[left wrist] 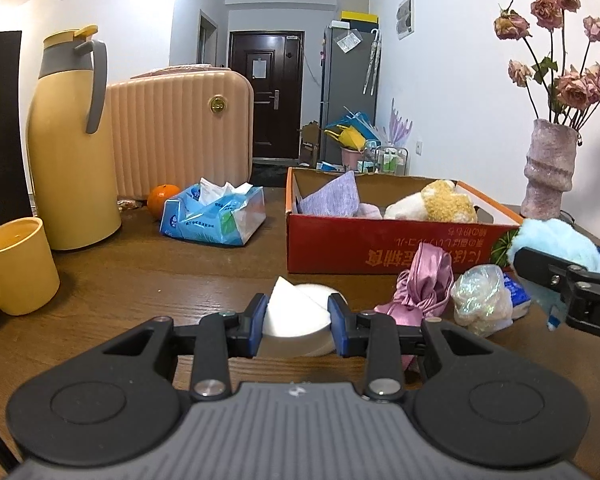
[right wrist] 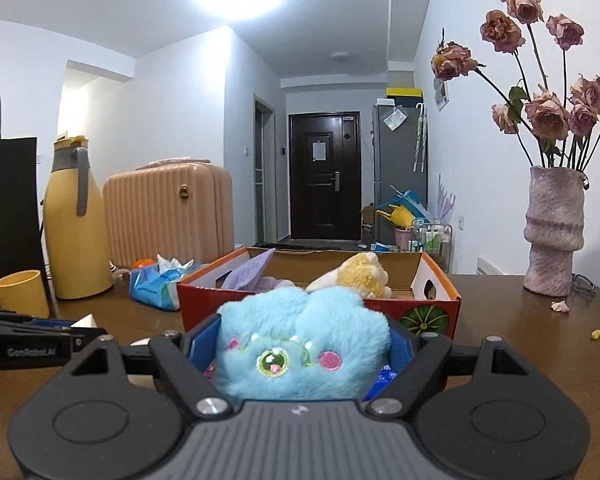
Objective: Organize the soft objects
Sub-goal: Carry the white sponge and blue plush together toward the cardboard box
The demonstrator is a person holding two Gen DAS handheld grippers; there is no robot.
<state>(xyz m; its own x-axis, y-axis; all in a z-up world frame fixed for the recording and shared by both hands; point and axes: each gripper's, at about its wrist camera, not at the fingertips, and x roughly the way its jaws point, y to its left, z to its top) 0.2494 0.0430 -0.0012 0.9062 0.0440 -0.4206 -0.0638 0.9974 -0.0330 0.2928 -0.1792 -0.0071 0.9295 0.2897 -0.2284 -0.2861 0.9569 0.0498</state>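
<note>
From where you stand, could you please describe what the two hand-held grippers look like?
Both look alike: the left hand-held gripper and right hand-held gripper have ribbed grey bodies, black linkage arms with silver screws, and blue finger pads. White lettering marks the side of each.

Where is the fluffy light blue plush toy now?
In the right wrist view, the fluffy light blue plush toy sits clamped in the right hand-held gripper, just before the red cardboard box.

Left gripper (left wrist: 298,322) fingers nearly closed in a grip, right gripper (right wrist: 300,344) fingers wide, clamped, both tilted slightly downward.
</note>
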